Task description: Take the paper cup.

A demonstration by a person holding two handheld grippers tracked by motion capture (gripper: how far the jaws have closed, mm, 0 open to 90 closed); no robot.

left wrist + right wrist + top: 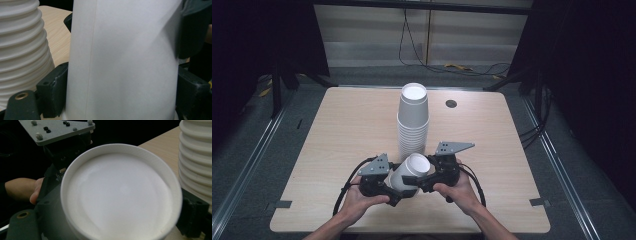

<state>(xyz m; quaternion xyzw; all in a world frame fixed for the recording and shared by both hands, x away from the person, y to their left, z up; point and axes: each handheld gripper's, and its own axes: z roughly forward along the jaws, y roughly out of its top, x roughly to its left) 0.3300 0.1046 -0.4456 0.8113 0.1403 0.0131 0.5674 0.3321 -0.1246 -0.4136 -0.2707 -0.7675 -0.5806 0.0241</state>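
A single white paper cup (409, 172) lies tilted on its side just above the table's near edge, held between both grippers. My left gripper (398, 184) is shut on the cup's wall (120, 62), with a black jaw against each flank. My right gripper (426, 175) grips the same cup from the other side. In the right gripper view the cup's round end (120, 192) faces the camera, and the jaws hug its sides. A tall stack of upside-down white cups (413, 120) stands just behind the grippers.
The light wooden table (337, 130) has a small dark round grommet (451, 103) at the back right. The stack's ribbed rims (22, 50) sit close beside the held cup, and the same stack (197, 157) crowds the right gripper. Bare tabletop lies to both sides.
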